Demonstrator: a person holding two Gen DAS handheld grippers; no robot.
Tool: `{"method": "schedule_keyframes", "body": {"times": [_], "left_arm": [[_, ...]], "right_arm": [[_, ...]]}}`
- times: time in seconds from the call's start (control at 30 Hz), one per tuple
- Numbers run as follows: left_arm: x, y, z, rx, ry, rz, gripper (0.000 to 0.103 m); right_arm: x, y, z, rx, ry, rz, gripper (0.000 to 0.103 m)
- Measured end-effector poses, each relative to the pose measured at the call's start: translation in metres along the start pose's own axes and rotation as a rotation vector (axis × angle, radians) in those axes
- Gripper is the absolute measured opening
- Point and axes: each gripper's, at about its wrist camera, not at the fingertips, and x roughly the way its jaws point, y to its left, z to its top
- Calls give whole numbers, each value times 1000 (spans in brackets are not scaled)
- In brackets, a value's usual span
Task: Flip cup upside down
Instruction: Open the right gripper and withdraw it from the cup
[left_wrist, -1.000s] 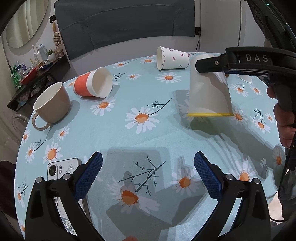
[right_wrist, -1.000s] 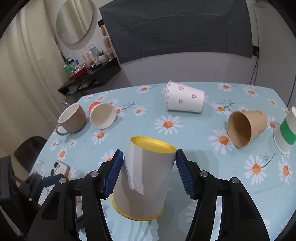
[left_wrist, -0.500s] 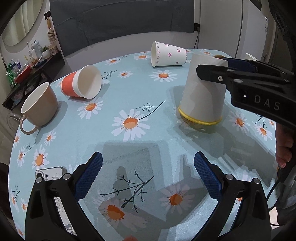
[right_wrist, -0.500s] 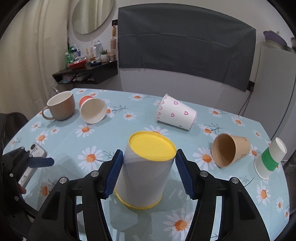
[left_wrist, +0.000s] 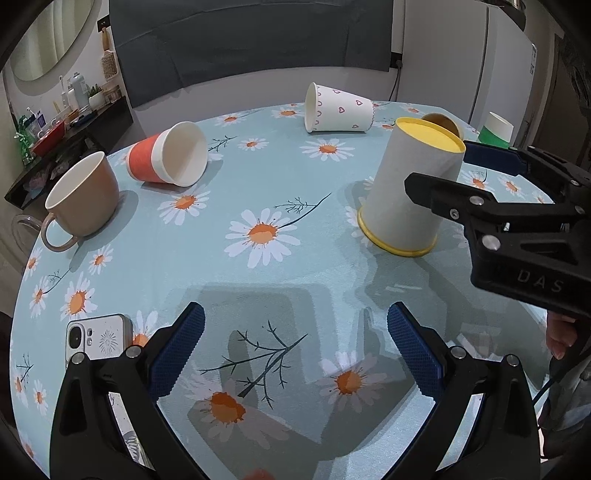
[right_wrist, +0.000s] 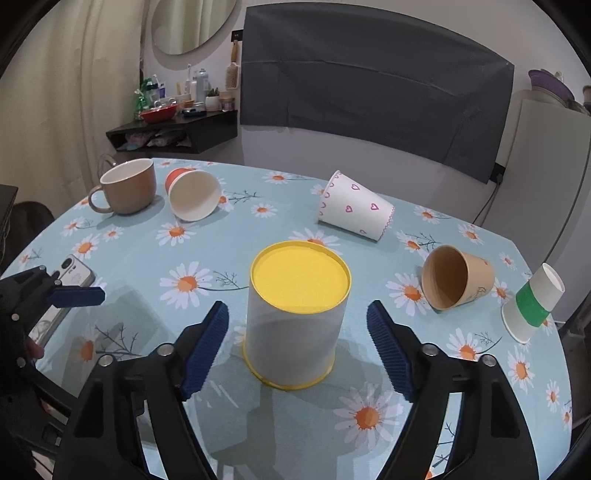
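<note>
A white cup with yellow rims (right_wrist: 295, 325) stands upside down on the daisy tablecloth, its yellow base facing up. My right gripper (right_wrist: 297, 347) is open, its blue pads on either side of the cup and apart from it. The cup also shows in the left wrist view (left_wrist: 410, 192), with the right gripper (left_wrist: 461, 173) around it. My left gripper (left_wrist: 295, 350) is open and empty, low over the near part of the table.
A brown mug (right_wrist: 127, 188) stands upright at far left. An orange cup (right_wrist: 192, 194), a heart-print cup (right_wrist: 354, 212), a brown paper cup (right_wrist: 456, 282) and a green-banded cup (right_wrist: 532, 304) lie on their sides. A phone (left_wrist: 98, 336) lies near the left gripper.
The right gripper lowered the white cup onto the table upside down, then opened its jaws and let go. The left gripper stayed open and shifted slightly.
</note>
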Motion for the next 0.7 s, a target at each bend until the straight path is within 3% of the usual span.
{"method": "schedule_keyframes", "body": {"times": [0.23,0.5,0.7], "left_arm": [[3,-11,-8,1,-9,2,97],[-1,-26,-18,-37,-39,-40,97],[2,-35,-23,-24,-55,-10,97]], "right_arm": [[-17,-7,-11,3,-28,-32,87],[-29,-26,-37,67,-3,-43,90],[-33,-38,-55,102,-9,-44,91]]}}
